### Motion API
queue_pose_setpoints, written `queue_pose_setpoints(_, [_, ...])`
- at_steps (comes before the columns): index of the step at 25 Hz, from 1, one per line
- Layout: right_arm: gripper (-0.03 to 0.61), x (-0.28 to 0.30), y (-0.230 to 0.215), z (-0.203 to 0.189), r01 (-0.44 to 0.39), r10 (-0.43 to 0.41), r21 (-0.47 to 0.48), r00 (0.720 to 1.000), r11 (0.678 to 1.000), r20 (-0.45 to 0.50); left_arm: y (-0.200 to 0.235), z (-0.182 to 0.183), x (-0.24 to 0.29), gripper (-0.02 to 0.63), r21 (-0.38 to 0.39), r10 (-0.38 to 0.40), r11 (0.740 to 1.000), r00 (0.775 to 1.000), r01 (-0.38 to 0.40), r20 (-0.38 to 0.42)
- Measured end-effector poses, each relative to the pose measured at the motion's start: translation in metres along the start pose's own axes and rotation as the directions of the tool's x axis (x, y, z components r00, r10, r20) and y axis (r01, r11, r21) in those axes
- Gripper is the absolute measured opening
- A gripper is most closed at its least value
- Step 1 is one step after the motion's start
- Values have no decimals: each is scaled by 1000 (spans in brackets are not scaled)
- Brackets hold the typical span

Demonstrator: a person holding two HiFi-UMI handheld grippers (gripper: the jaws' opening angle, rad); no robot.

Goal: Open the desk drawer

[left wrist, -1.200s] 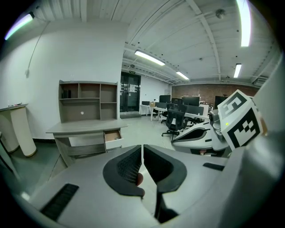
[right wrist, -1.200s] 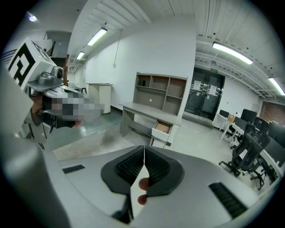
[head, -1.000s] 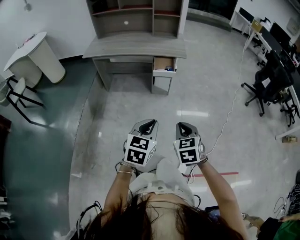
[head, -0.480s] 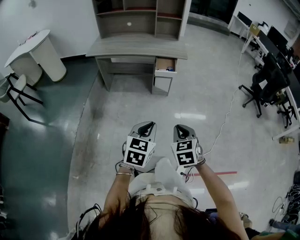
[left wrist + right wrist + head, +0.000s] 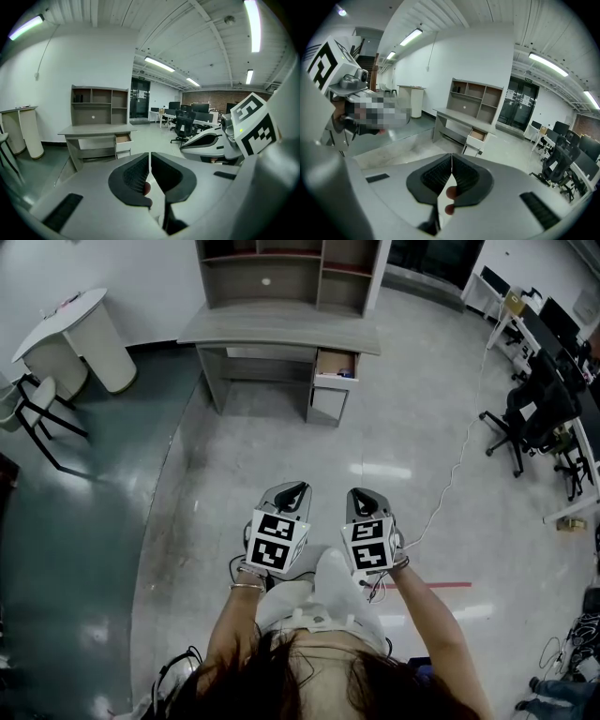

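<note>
The left hand-held gripper (image 5: 292, 491) is held out in front of the person's chest. Its jaws are pressed together but for a hairline slit, and nothing sits between them. The right hand-held gripper (image 5: 364, 495) hangs just beside it at about the same height, its pads also closed on nothing. Both point forward and somewhat down over bare floor (image 5: 281, 446).

Well ahead, across that open floor, stands the worktop (image 5: 281, 326) with a shelf unit rising from its back edge. The drawer (image 5: 336, 365) is under the worktop's right end. It already stands pulled out, with its tan inside showing from above and a closed white front (image 5: 328, 401) below it. The left gripper view shows the same drawer (image 5: 123, 138) jutting out, and so does the right gripper view (image 5: 477, 136). Neither hand-held gripper is anywhere near it.

Since the drawer is out, the opening itself looks done, or very nearly so. This moment reads as a stand-off at a distance rather than a grasp. If the drawer needs to come further out, the person would have to walk up to the worktop. One pair of jaws would then have to spread, take the drawer's front edge and pull straight back. A white cable (image 5: 459, 465) trails over the floor to the right, clear of the direct path.
</note>
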State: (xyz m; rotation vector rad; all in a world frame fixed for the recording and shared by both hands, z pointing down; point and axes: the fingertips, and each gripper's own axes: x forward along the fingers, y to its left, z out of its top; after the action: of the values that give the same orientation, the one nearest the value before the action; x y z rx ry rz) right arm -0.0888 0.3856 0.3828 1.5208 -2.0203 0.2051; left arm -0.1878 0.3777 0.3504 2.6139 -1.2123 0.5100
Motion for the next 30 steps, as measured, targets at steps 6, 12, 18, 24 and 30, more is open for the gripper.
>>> queue_pose_setpoints(6, [21, -1, 0, 0, -4, 4, -23, 1000, 1000, 0, -2, 4, 4, 25, 3, 5, 1000, 1000, -5, 1])
queue_pose_setpoints(12, [21, 1, -8, 0, 9, -9, -18, 1000, 1000, 7, -3, 3, 9, 25, 3, 9, 1000, 1000, -9, 8])
queue_pose_setpoints(18, [21, 5, -7, 1, 5, -4, -46, 1000, 999, 12, -7, 0, 7, 25, 14, 10, 1000, 1000, -10, 5])
queue_pose_setpoints(24, [21, 7, 1, 6, -11, 13, -68, 1000, 998, 28, -4, -3, 2, 25, 12, 20, 1000, 1000, -20, 3])
queue_pose_setpoints(30, [21, 9, 10, 6, -19, 21, -82, 1000, 996, 23, 7, -4, -2, 25, -9, 36, 999, 999, -36, 11])
